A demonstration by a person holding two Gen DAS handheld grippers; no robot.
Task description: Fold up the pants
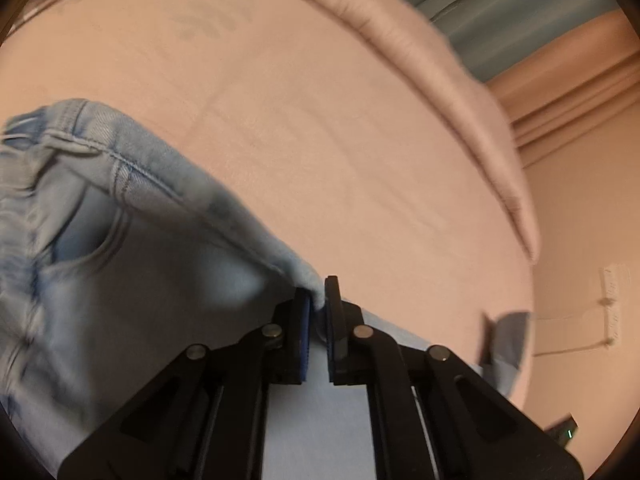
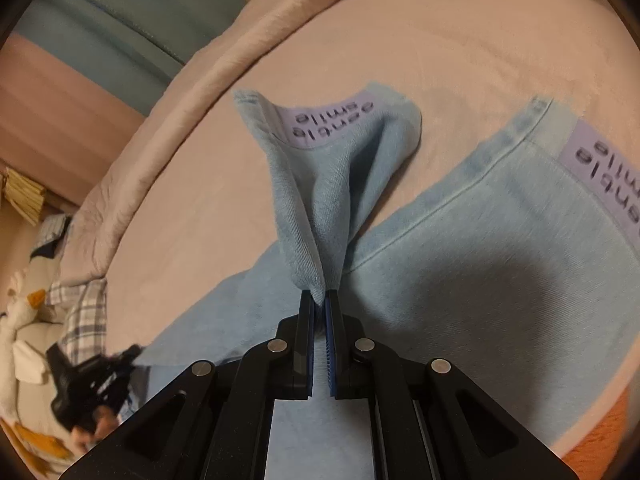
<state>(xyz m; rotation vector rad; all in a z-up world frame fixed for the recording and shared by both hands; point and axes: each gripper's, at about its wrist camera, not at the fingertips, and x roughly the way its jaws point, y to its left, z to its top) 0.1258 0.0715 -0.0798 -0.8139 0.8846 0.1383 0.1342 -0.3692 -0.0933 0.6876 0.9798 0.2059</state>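
Light blue denim pants (image 1: pixel 120 264) lie on a pink bed. In the left wrist view my left gripper (image 1: pixel 318 300) is shut on an edge of the pants near the waistband and pocket (image 1: pixel 84 240). In the right wrist view my right gripper (image 2: pixel 320 300) is shut on one leg (image 2: pixel 328 184) and lifts its hem, which carries a purple label (image 2: pixel 332 120). The other leg (image 2: pixel 500 248) lies flat with its own label (image 2: pixel 604 176) at the right. The left gripper also shows in the right wrist view (image 2: pixel 100 376) at the lower left.
The pink bedsheet (image 1: pixel 320 140) has a bunched ridge along the far edge (image 1: pixel 460 92). A blue headboard or cushion (image 2: pixel 120 32) lies beyond. A plaid cloth (image 2: pixel 84 316) and a plush duck (image 2: pixel 24 320) sit at the left. An orange item (image 2: pixel 600 432) is at the lower right.
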